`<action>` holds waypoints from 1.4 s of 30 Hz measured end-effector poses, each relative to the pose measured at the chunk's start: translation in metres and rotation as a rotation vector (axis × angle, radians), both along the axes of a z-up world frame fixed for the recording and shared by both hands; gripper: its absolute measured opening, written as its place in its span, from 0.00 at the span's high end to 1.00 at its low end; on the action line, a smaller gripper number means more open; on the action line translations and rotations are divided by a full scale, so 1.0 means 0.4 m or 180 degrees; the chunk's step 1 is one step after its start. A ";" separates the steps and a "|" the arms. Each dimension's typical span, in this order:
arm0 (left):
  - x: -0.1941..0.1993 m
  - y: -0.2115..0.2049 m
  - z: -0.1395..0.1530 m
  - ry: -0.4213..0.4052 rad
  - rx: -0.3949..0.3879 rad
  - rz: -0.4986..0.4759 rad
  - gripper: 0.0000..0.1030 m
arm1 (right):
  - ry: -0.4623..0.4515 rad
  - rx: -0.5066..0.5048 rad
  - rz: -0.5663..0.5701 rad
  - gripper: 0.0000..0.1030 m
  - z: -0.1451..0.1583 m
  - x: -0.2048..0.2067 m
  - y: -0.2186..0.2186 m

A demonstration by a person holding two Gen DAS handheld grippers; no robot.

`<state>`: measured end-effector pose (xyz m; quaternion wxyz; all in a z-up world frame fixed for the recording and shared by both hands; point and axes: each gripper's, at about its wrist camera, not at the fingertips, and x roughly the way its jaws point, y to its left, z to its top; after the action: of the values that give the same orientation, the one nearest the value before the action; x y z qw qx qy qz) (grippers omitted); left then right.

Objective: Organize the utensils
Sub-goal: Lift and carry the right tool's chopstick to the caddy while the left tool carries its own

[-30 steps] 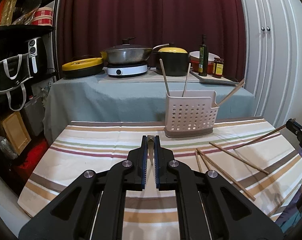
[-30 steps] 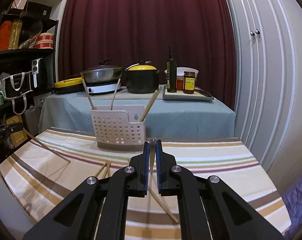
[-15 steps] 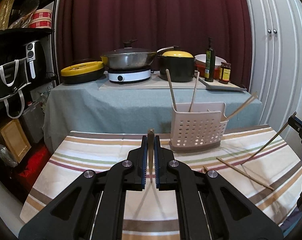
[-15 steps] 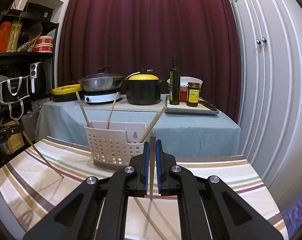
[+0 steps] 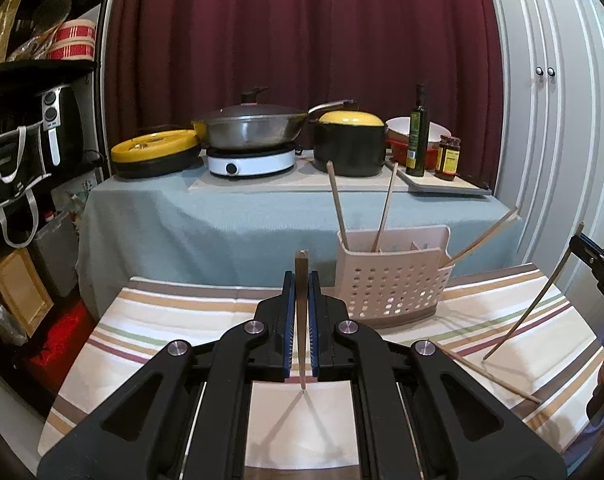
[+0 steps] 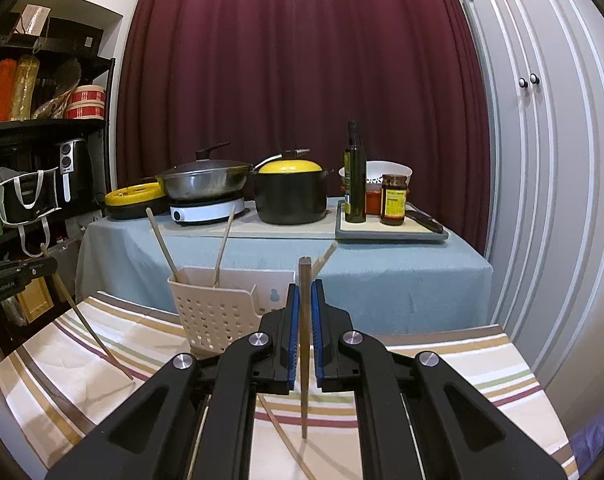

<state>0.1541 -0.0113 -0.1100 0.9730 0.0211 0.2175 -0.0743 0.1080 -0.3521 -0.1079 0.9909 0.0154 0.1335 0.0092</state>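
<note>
jar (image 6: 393, 200) label: too small to read | holder (image 6: 218, 308) base: hidden behind right gripper (image 6: 305, 280) (lower right corner)

Two grippers are in view, the left gripper (image 5: 301, 280) and the right gripper (image 6: 304, 292), each clamped on one chopstick (image 5: 301, 320) (image 6: 304, 344). One perforated utensil holder (image 5: 393, 280) stands on the striped cloth, with three chopsticks (image 5: 337, 204) sticking out of it. At least one more chopstick (image 5: 485, 376) lies loose on the cloth.
</note>
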 end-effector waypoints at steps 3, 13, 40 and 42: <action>0.000 -0.007 0.025 -0.0032 0.0008 -0.0035 0.94 | -0.0028 0.0007 0.0023 0.93 0.014 0.006 0.001; -0.010 -0.035 0.128 -0.0298 0.0013 -0.0075 0.94 | -0.0224 -0.0006 0.0105 0.93 0.081 0.029 0.017; 0.157 -0.163 0.326 -0.1022 -0.0293 -0.0153 0.94 | -0.0843 0.0113 0.0283 0.93 0.254 0.214 0.055; 0.177 -0.168 0.317 -0.1005 -0.0316 -0.0141 0.94 | -0.0811 0.0135 0.0292 0.93 0.239 0.237 0.054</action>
<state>0.2247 -0.0784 0.0166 0.9931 -0.0107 0.0575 -0.1021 0.2028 -0.3306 -0.0122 0.9978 0.0289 0.0068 0.0593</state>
